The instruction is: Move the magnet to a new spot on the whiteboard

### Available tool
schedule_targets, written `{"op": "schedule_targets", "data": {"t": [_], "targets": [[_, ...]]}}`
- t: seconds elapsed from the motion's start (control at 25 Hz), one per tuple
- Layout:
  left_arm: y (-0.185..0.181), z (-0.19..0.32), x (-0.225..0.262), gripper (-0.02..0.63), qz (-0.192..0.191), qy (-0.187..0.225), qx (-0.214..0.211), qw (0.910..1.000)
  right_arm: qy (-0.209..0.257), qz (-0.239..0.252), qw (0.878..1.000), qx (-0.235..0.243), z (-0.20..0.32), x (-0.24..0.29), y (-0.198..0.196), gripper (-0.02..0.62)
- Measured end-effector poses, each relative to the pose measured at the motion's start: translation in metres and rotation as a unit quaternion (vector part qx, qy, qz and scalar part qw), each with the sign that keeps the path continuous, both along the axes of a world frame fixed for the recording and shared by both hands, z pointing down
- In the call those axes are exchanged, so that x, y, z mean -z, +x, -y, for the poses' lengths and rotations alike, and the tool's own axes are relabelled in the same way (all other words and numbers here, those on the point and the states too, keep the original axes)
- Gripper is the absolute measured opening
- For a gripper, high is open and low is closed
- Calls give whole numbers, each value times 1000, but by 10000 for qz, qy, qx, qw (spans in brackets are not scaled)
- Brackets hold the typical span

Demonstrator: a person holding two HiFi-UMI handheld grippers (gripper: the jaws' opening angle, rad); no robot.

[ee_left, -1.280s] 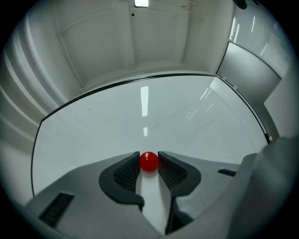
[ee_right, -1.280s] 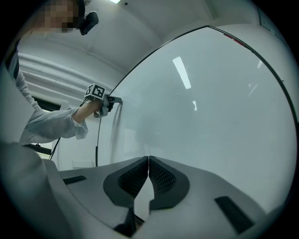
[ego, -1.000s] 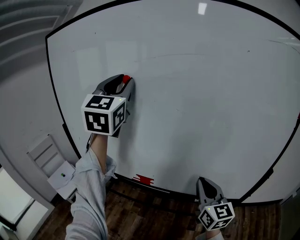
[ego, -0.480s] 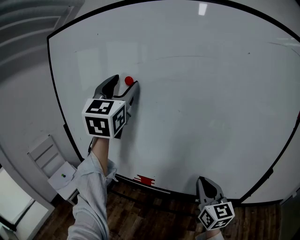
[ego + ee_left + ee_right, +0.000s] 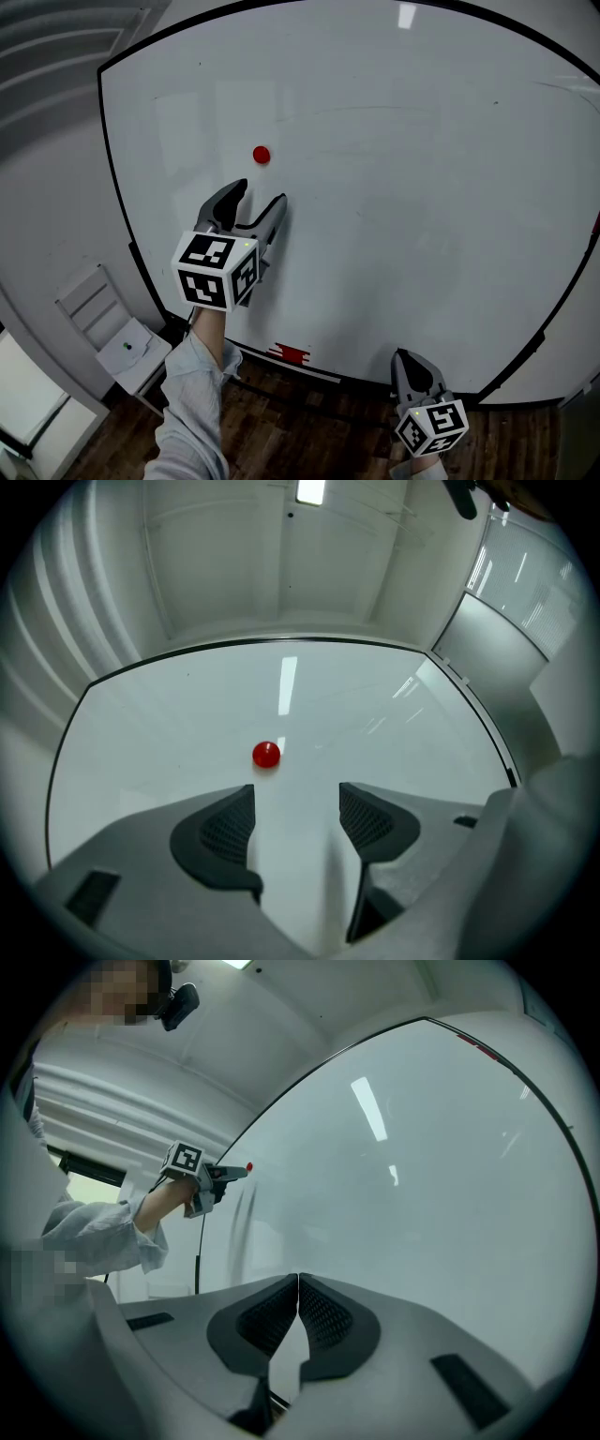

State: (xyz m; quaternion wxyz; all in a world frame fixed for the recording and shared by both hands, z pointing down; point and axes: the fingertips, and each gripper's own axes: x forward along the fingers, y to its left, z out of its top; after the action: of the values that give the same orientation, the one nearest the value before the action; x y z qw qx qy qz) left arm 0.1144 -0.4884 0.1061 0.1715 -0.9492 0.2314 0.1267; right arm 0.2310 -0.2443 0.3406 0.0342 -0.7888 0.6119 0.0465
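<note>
My left gripper [image 5: 258, 201] has just been opening its jaws; they stand wide apart and empty, with the magnet [image 5: 262, 155] stuck to the whiteboard [image 5: 422, 206] just above them. My right gripper [image 5: 298, 1285] has its jaws pressed together on nothing. My worry: a jaw tip could clip the magnet and slide it off its spot

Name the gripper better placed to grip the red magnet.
Left. The left gripper, jaws just opened and empty, sits right below the red magnet; the right gripper is shut, down at the bottom edge of the whiteboard.
</note>
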Motion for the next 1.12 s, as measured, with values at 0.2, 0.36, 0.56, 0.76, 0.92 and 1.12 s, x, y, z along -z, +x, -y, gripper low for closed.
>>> {"op": "schedule_targets", "data": {"t": [0.2, 0.36, 0.56, 0.76, 0.92, 1.12], "targets": [[-5, -10, -38, 281, 29, -262, -78, 9996, 20, -4, 10000, 16, -1, 2, -2, 28], [-15, -24, -68, 281, -8, -450, -156, 9989, 15, 23, 10000, 10, 0, 0, -2, 28], [-28, -48, -108, 278, -34, -756, -307, 9967, 46, 27, 10000, 68, 1, 1, -5, 28], [-36, -72, -149, 262, -16, -1115, -481, 9926, 52, 11, 9998, 171, 6, 2, -11, 28], [-47, -80, -182, 249, -49, -1480, -435, 9880, 52, -38, 9996, 283, 12, 4, -19, 28], [-66, -89, -219, 198, 44, -1686, -195, 9855, 26, -170, 9990, 407, 20, 5, -31, 28]]}}
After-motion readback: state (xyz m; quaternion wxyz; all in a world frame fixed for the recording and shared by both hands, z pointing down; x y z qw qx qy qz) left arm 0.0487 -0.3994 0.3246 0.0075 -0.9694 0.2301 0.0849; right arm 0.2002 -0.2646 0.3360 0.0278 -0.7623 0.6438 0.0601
